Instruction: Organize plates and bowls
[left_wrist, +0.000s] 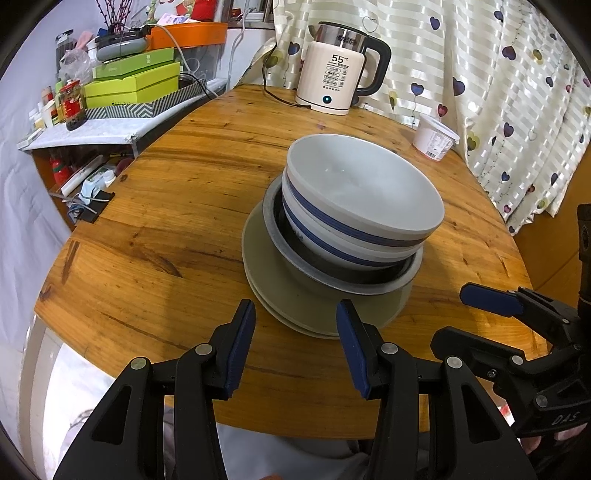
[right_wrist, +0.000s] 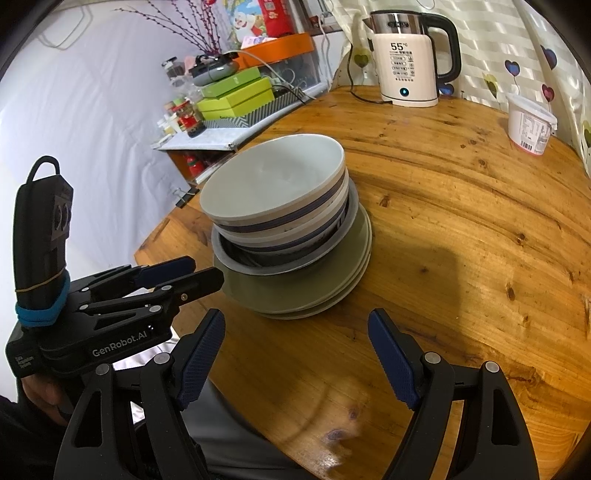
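One stack stands mid-table: grey-green plates (left_wrist: 273, 284) (right_wrist: 295, 291) at the bottom, a dark bowl with a grey rim (left_wrist: 271, 221) (right_wrist: 236, 258) on them, and white bowls with blue stripes (left_wrist: 362, 184) (right_wrist: 273, 177) nested on top. My left gripper (left_wrist: 295, 310) (right_wrist: 207, 271) is open just in front of the stack's near edge; nothing is pinched between its blue pads. Wider open and empty, my right gripper (right_wrist: 295, 317) (left_wrist: 448, 317) hovers over bare wood, short of the plates and to the right of the left gripper.
The round wooden table (left_wrist: 166, 221) (right_wrist: 461, 240) carries a white electric kettle (left_wrist: 332, 77) (right_wrist: 406, 70) at the back and a white tub (left_wrist: 434, 138) (right_wrist: 530, 125) at the back right. A cluttered shelf with green boxes (left_wrist: 133, 85) (right_wrist: 236, 96) stands beyond its left edge. A curtain (left_wrist: 498, 92) hangs behind.
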